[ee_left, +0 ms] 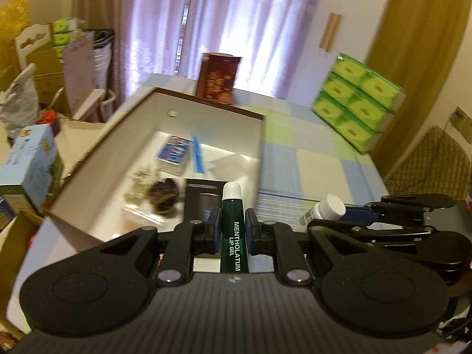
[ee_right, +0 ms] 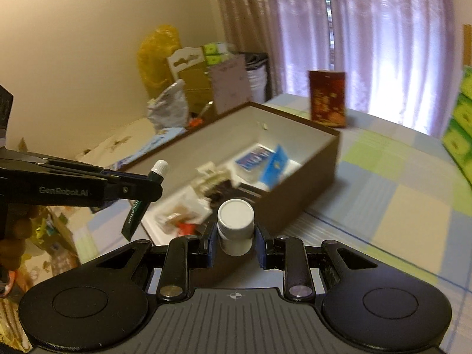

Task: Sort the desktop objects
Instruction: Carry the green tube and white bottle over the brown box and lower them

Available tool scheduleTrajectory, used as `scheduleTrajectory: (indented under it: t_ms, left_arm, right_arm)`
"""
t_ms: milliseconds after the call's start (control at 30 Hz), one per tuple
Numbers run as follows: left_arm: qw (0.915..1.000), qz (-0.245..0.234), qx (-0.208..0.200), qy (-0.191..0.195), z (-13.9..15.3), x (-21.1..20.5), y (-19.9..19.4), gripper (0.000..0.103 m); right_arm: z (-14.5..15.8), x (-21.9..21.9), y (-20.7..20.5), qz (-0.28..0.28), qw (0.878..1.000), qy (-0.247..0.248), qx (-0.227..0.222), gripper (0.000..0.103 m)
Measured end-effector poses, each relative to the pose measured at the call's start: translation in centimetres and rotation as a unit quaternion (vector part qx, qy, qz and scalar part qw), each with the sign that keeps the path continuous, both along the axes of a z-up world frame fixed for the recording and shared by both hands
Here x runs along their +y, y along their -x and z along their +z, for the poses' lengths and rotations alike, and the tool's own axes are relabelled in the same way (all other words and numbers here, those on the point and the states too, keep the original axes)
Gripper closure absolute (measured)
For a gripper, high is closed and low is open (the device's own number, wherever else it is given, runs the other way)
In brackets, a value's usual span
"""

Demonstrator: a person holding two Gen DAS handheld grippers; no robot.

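The left tongs [ee_left: 233,231] pinch a dark green, white-capped lip gel tube [ee_left: 233,224]; the right tongs [ee_right: 235,240] clamp a small white plastic bottle [ee_right: 235,225]. Both hover at centre frame by the open brown cardboard box [ee_right: 306,194]; releasing early could drop either on the checked table [ee_right: 398,194].

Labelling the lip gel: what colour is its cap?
White, on the dark green lip gel tube; clearest in left wrist view.

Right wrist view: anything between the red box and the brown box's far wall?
Nothing. Bare checked tablecloth separates the red box from the brown box in the right wrist view; the left wrist view hides that gap.
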State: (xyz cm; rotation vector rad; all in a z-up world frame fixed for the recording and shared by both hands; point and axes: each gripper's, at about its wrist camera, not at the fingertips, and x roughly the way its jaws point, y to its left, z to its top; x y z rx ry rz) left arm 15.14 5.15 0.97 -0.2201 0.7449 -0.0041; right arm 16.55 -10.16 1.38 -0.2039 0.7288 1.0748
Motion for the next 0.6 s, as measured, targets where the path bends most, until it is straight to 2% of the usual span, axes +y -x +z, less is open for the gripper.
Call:
scheduleTrajectory:
  t_ms: [200,600]
  left_arm:
    - [0.9997,0.018,0.003,-0.014,-0.2,3.6,-0.4,0.09]
    - [0.9993,0.012,0.019,-0.029,-1.5,9.4,-2.3,0.09]
  right_arm:
    - [-0.1,4.6,-0.2,0.017,1.0,-0.002,0.002,0.079]
    - [-1.3,10.4,-0.9,-0.001,1.0,0.018,0.023,0.079]
